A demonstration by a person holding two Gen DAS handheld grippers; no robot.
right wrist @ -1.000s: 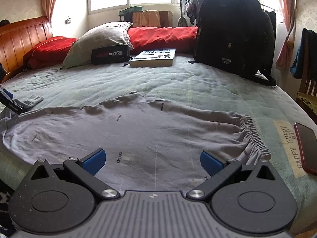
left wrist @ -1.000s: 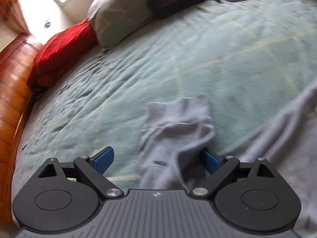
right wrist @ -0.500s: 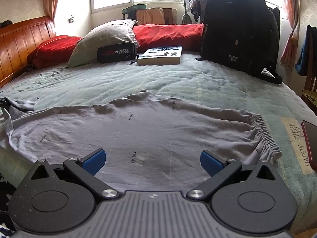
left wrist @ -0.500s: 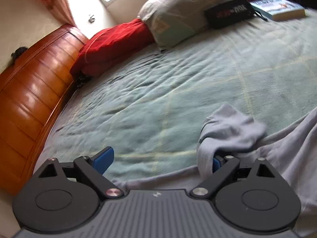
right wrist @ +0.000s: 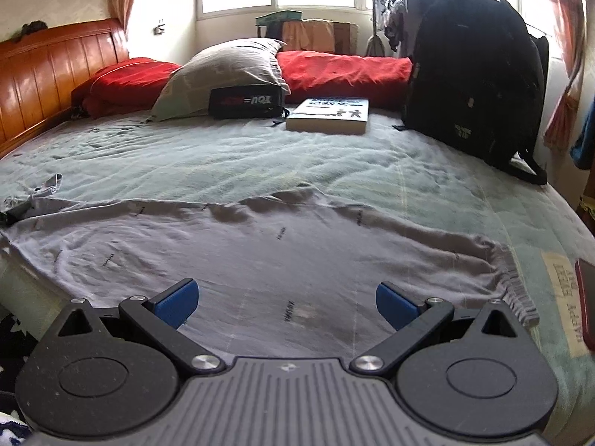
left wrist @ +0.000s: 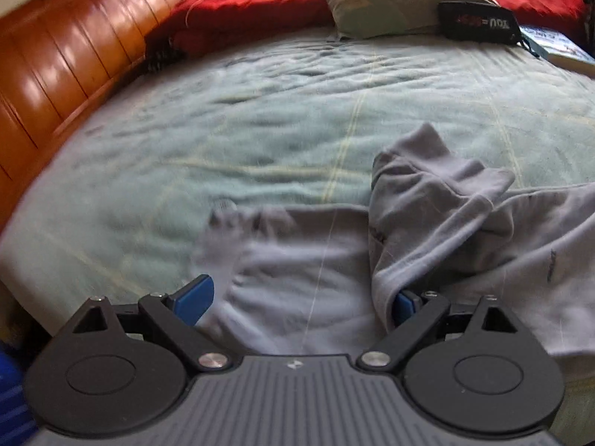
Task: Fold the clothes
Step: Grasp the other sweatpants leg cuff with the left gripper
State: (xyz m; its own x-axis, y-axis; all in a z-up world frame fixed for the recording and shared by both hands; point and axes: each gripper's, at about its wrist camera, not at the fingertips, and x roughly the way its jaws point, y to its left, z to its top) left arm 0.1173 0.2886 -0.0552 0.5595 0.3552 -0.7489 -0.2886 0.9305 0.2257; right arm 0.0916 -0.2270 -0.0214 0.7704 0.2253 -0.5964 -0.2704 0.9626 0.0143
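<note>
Broadly, the thin grey printed garment is spread flat on the pale green bedspread, directly ahead of and beneath the right gripper, which is wide open and empty. Soft, light and limp, it is best pinched at hems or corners. A bunched end is draped over the right finger of the left gripper, whose jaws are spread wide with nothing pinched between them.

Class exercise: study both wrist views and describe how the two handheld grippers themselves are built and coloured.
The left gripper and right gripper look alike: a grey ribbed body with a small white logo, two black rounded housings with circular insets, black linkage arms on silver pivot screws, and blue fingers. No cables, hands or sleeves show in either view.
</note>
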